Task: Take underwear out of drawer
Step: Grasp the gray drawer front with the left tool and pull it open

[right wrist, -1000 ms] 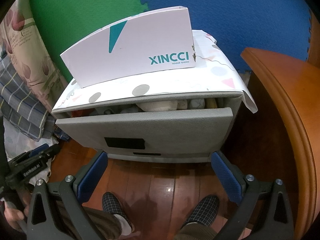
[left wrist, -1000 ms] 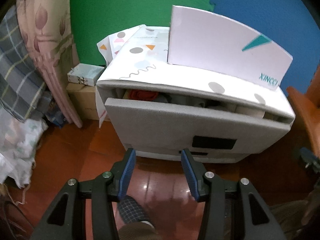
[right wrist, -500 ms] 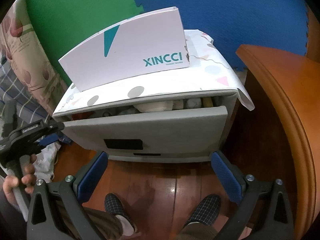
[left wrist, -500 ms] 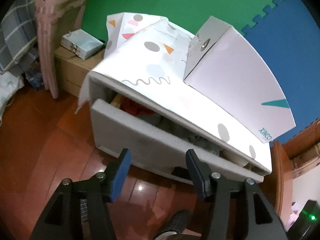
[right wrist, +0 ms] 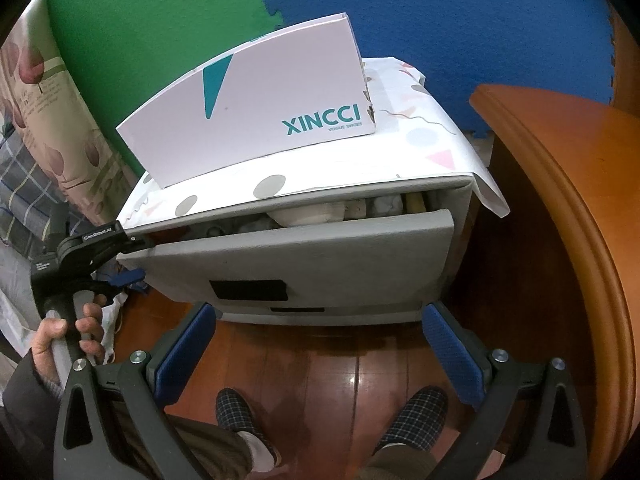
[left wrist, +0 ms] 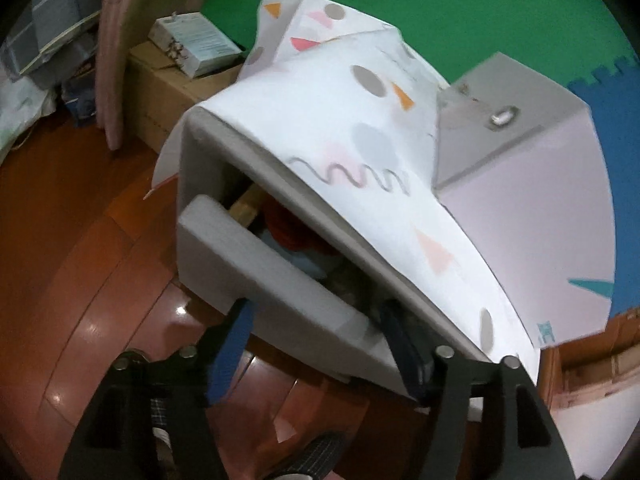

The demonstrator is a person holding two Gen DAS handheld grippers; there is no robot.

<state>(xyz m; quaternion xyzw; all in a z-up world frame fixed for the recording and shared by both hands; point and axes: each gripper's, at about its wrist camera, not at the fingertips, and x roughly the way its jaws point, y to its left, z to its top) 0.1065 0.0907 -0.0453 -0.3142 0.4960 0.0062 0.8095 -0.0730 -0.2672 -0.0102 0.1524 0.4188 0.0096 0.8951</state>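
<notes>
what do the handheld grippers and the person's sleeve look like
Both grippers, left and right, have black angular frames with silver bolts and blue finger pads. Seen from the right wrist, the left one bears small white lettering and a grey handle. The sleeve is dark.

Home bedroom, wooden floor point(right wrist: 320, 364), bedding point(right wrist: 28, 184), clothes-filled drawer point(right wrist: 304, 256)
</notes>
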